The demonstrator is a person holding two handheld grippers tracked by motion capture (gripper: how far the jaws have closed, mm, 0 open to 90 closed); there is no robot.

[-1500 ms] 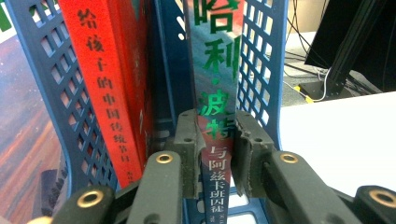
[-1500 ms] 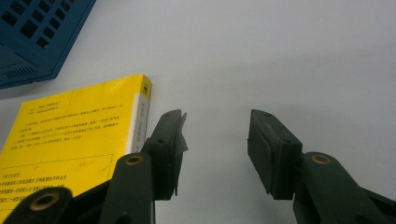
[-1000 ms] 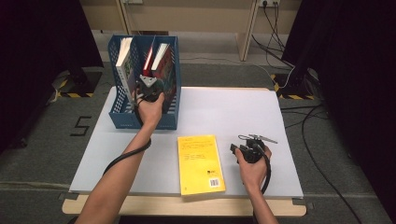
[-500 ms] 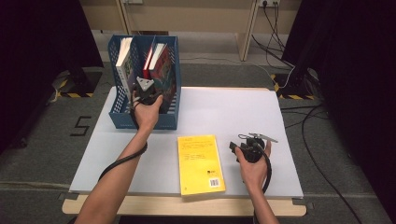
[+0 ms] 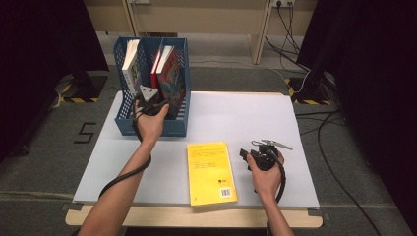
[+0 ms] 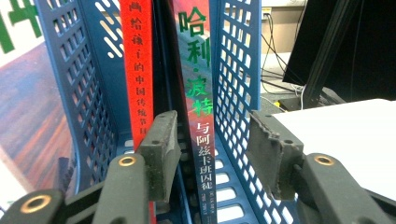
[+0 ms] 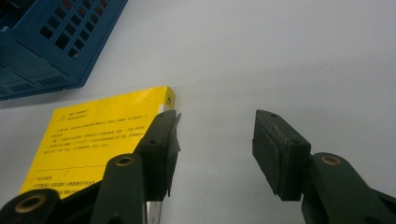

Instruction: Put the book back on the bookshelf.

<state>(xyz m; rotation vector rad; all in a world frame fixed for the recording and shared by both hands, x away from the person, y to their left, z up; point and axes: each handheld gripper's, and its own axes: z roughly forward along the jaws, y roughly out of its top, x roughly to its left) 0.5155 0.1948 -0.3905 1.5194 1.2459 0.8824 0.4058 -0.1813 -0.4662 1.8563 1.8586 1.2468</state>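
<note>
My left gripper (image 5: 156,101) reaches into the right compartment of the blue file rack (image 5: 152,127). Its jaws have just been opening and stand apart around the dark spine of an upright book (image 6: 198,93), with neither pad pressing on it. A red book (image 6: 137,70) stands beside it. On the white table (image 5: 236,118) a yellow book (image 5: 210,172) lies flat. My right gripper (image 5: 246,153) rests just right of it, open. Its jaws have just been closing a little with nothing between them. Bare table shows between its pads (image 7: 161,144), and the yellow book (image 7: 93,135) lies off its left jaw.
A pale book (image 5: 130,64) leans in the rack's left compartment. The rack's perforated divider (image 6: 233,70) stands right beside the dark book. Cables trail on the floor at the far right (image 5: 314,78). The table's wooden front edge (image 5: 196,216) runs near the person.
The left jaws have opened off the dark book, which stays upright in the rack, and the left hand has drawn back slightly. The right hand has stayed put.
</note>
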